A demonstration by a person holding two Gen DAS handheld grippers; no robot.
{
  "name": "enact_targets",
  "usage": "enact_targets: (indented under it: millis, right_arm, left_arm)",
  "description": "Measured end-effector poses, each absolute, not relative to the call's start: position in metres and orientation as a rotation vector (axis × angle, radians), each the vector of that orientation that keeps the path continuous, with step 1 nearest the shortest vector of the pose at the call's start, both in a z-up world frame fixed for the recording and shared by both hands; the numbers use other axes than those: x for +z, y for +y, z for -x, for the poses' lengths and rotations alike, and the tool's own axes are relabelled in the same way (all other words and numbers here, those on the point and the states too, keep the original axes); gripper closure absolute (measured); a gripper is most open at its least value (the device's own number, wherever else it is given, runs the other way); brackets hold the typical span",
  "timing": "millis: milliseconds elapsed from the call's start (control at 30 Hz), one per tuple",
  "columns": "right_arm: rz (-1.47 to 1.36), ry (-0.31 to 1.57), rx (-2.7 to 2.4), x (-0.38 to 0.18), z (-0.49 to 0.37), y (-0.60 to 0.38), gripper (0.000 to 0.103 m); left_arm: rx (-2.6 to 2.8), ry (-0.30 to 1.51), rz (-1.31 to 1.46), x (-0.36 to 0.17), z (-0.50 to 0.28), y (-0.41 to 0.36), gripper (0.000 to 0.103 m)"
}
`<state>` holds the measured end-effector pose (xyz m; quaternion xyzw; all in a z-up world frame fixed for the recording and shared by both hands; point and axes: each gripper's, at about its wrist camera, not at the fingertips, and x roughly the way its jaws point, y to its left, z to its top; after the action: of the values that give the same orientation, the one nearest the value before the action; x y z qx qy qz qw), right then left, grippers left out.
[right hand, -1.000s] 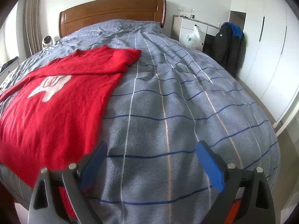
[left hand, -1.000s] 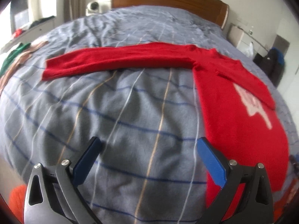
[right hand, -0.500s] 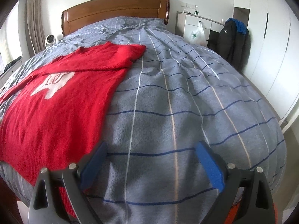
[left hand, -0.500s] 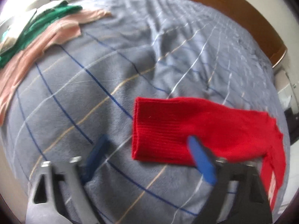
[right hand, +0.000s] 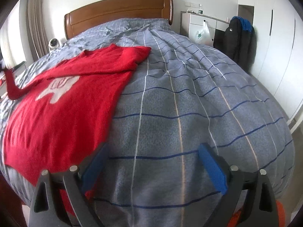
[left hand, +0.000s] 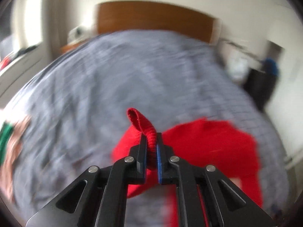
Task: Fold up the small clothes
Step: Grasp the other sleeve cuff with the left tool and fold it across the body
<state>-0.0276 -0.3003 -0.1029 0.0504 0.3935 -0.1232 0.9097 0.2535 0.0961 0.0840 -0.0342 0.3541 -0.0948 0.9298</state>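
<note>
The left gripper (left hand: 151, 135) is clamping the red sweater's (right hand: 56, 102) sleeve cuff (left hand: 141, 122), jaws just closed on it, apparently above the bed (right hand: 189, 94). The right gripper (right hand: 151, 160) is hovering, jaws open, near the bed's foot edge.

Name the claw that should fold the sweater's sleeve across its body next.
Left. The left claw is already shut on the sleeve cuff, lifted off the bed. The right claw is open and holds nothing, beside the sweater.
</note>
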Motion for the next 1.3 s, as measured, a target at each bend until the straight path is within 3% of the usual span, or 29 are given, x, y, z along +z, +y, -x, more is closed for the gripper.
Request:
enact_targets:
  millis: [133,200,233,267,500,600,667,833,933,1033,1300]
  right_arm:
    - [-0.132,0.801,-0.250,-0.101,0.031,-0.305,0.008]
    - [-0.140,0.791,-0.248,-0.099,0.032,-0.306,0.008]
    - [-0.143,0.790,-0.247,-0.099,0.032,-0.306,0.008]
    - [-0.144,0.789,-0.245,-0.099,0.033,-0.306,0.008]
    - [-0.161,0.773,-0.207,-0.096,0.036,-0.305,0.008]
    - [-0.183,0.782,-0.200,-0.098,0.034,-0.307,0.008]
    - [-0.200,0.791,-0.200,-0.101,0.032,-0.309,0.008]
    - [-0.197,0.803,-0.214,-0.103,0.031,-0.308,0.008]
    - [-0.178,0.808,-0.224,-0.104,0.030,-0.305,0.008]
    - [-0.154,0.816,-0.230,-0.106,0.030,-0.302,0.008]
    - [-0.166,0.835,-0.229,-0.111,0.027,-0.307,0.008]
  left_arm:
    - [-0.403,0.686,0.001,0.098,-0.253,-0.017,0.094]
    - [-0.523,0.719,-0.033,0.084,-0.252,-0.064,0.074]
    - [-0.555,0.761,-0.048,0.073,-0.254,-0.080,0.041]
    - [-0.555,0.800,-0.056,0.059,-0.253,-0.090,0.028]
    - [-0.456,0.841,0.008,0.009,-0.233,0.002,0.029]
    - [-0.394,0.883,-0.011,-0.017,-0.222,0.053,0.039]
    - [-0.375,0.940,-0.036,-0.039,-0.221,0.077,0.051]
    - [-0.399,1.007,-0.110,-0.080,-0.221,0.075,0.060]
    - [-0.369,1.004,-0.058,-0.092,-0.236,0.064,0.075]
    - [-0.250,0.939,0.058,-0.098,-0.254,0.068,0.099]
    - [-0.130,0.899,0.185,-0.110,-0.237,0.088,0.101]
